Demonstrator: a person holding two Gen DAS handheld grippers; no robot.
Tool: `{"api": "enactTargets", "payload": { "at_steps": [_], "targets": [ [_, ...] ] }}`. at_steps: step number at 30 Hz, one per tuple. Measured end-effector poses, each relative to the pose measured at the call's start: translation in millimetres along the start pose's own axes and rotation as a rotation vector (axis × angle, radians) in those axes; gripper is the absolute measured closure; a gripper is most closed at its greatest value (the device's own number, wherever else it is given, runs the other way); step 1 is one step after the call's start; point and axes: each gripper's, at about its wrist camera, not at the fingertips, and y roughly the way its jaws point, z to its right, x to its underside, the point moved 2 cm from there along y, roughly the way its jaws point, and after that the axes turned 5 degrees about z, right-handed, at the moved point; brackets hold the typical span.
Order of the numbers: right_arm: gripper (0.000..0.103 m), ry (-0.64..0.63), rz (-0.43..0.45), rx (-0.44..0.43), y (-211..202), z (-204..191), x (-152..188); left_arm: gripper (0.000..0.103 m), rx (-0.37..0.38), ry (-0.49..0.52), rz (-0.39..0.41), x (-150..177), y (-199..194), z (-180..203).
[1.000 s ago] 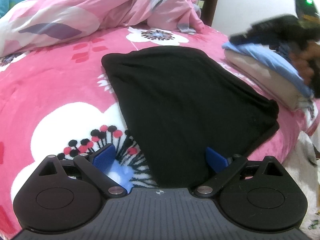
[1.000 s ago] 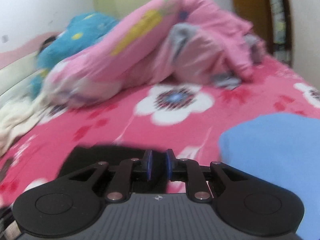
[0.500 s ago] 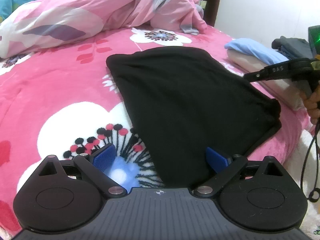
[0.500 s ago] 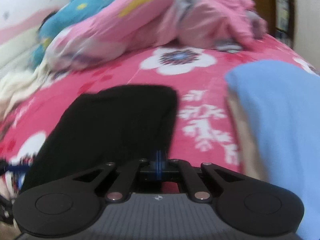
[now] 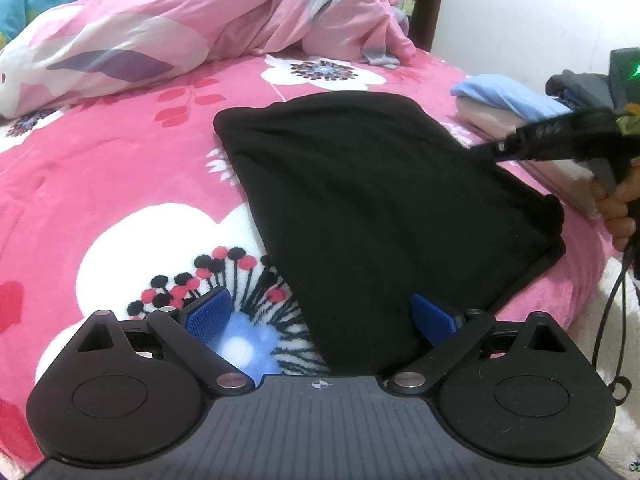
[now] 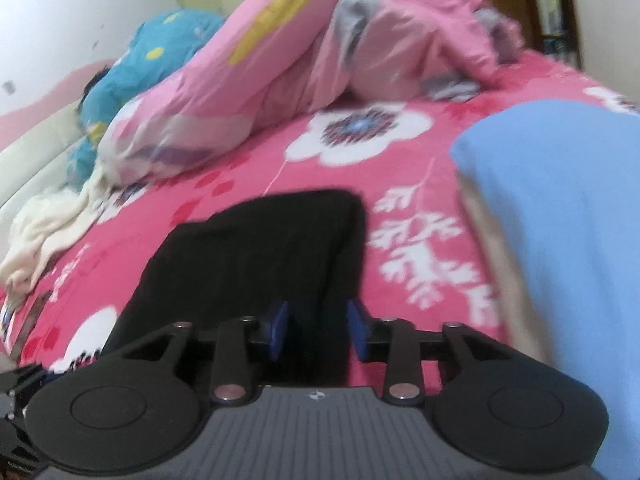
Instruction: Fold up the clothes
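Observation:
A black garment (image 5: 380, 208) lies folded flat on the pink flowered bedspread (image 5: 100, 168). My left gripper (image 5: 320, 316) stands wide open over its near corner; the right blue pad (image 5: 434, 320) sits at the cloth's edge and the left pad over the blanket. In the right wrist view the black garment (image 6: 260, 264) runs under my right gripper (image 6: 318, 328), whose blue pads stand a little apart with cloth showing between them. From the left wrist view the right gripper (image 5: 520, 144), blurred and held by a hand (image 5: 616, 208), hovers at the garment's far right edge.
A folded stack, light blue over cream (image 5: 504, 96), sits at the right of the bed, with dark grey clothes (image 5: 580, 84) behind it. A crumpled pink duvet (image 5: 200, 28) fills the far side. A cream cloth (image 6: 48, 228) lies far left. The bed's edge drops off at right.
The right gripper has come down over the black garment's right edge, and its pads, pressed together half a second ago, now stand apart. The left gripper has stayed put.

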Motion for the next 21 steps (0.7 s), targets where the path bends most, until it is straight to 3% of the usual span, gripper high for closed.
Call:
{"api": "enactTargets", "payload": {
  "at_steps": [2, 6, 11, 14, 16, 18, 20, 21],
  "targets": [
    [0.102, -0.016, -0.005, 0.019, 3.7, 0.1, 3.2, 0.005, 0.001, 0.000, 0.000, 0.3, 0.2, -0.2],
    [0.103, 0.072, 0.046, 0.062, -4.7, 18.2, 1.3, 0.005, 0.006, 0.002, -0.004, 0.4, 1.2, -1.3],
    [0.103, 0.072, 0.077, 0.057, -22.9, 18.5, 0.3, 0.004, 0.009, 0.002, -0.004, 0.1, 1.3, -1.2],
    [0.094, 0.059, 0.041, 0.016, -35.9, 12.4, 4.4, 0.004, 0.009, 0.002, -0.005, 0.2, 1.0, -0.7],
    [0.076, 0.029, 0.020, -0.005, -45.2, 3.8, 10.4, 0.005, 0.008, 0.002, -0.006, 0.0, 0.8, -0.5],
    [0.072, -0.012, -0.001, -0.009, -52.3, -6.2, 18.6, 0.004, 0.006, 0.002, -0.007, -0.1, 1.0, -0.1],
    [0.079, -0.068, -0.029, -0.016, -54.0, -15.9, 28.7, 0.004, 0.004, 0.003, -0.007, -0.2, 1.1, 0.7],
    [0.103, -0.095, -0.028, 0.011, -55.2, -18.5, 31.7, 0.004, 0.003, 0.003, -0.008, -0.3, 1.1, 0.9]
  ]
}}
